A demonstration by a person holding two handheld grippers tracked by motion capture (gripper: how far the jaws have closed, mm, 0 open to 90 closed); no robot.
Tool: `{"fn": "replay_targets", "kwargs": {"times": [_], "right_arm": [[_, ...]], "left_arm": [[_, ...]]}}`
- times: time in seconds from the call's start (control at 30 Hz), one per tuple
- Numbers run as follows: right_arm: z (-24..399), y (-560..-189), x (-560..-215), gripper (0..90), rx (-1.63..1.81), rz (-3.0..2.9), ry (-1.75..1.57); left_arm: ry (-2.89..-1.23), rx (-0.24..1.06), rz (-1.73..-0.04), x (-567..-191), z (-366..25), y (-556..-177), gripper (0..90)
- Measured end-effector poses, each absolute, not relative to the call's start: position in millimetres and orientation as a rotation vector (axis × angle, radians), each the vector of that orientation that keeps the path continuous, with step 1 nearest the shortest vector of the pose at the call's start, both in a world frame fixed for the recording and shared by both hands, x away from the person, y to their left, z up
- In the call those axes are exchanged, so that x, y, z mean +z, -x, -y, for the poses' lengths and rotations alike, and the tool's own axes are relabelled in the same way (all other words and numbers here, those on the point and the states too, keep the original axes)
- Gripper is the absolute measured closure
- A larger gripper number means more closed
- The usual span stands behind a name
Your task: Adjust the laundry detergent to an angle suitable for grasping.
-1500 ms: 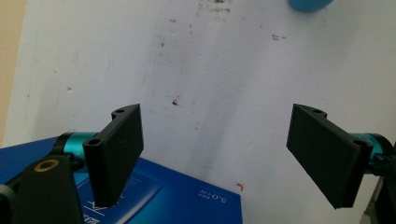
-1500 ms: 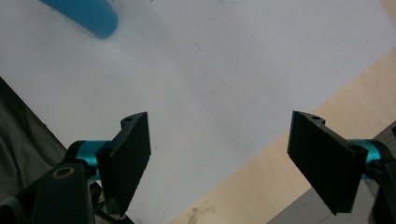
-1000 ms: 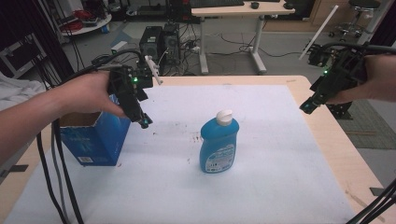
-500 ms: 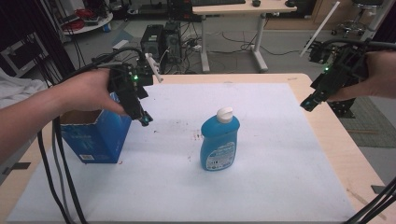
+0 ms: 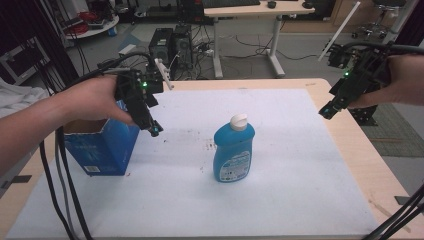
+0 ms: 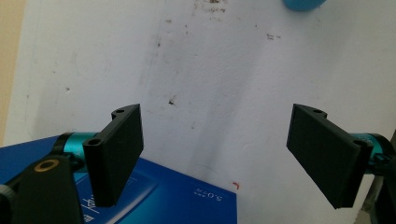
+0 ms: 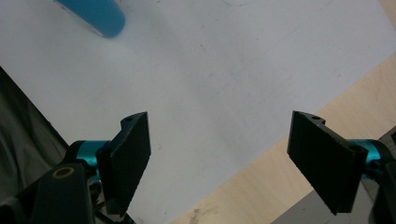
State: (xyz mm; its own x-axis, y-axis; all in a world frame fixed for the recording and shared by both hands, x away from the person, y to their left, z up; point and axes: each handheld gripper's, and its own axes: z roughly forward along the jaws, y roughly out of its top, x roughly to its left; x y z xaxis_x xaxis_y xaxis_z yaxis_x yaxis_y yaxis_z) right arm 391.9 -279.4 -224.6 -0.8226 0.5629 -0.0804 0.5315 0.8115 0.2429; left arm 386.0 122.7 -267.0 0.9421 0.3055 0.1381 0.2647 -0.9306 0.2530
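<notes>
Lab or workshop: computer tower [image 5: 171, 44] on floor, loose cables [image 5: 235, 47], desk [image 5: 250, 10] behind.

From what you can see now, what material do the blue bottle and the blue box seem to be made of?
The blue bottle looks like smooth, slightly glossy plastic: a moulded body, a white cap and a printed label. The blue box looks like printed cardboard: flat panels, sharp folded edges and an open top with a brown inside. Both are judged by look alone.

Even, bright light; slight softness
</notes>
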Motion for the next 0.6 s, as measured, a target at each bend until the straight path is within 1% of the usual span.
{"fn": "replay_targets", "kwargs": {"times": [0.33,0.6], "right_arm": [[278.5,-393.3,-224.4,21.1,0.32,-2.849,-0.861],[277.8,-394.7,-224.1,21.1,0.323,-2.847,-0.865]], "left_arm": [[-2.869,0.259,-0.419,-265.4,-123.2,-388.3,18.8],[-2.829,0.247,-0.409,-260.8,-118.7,-386.9,18.8]]}}
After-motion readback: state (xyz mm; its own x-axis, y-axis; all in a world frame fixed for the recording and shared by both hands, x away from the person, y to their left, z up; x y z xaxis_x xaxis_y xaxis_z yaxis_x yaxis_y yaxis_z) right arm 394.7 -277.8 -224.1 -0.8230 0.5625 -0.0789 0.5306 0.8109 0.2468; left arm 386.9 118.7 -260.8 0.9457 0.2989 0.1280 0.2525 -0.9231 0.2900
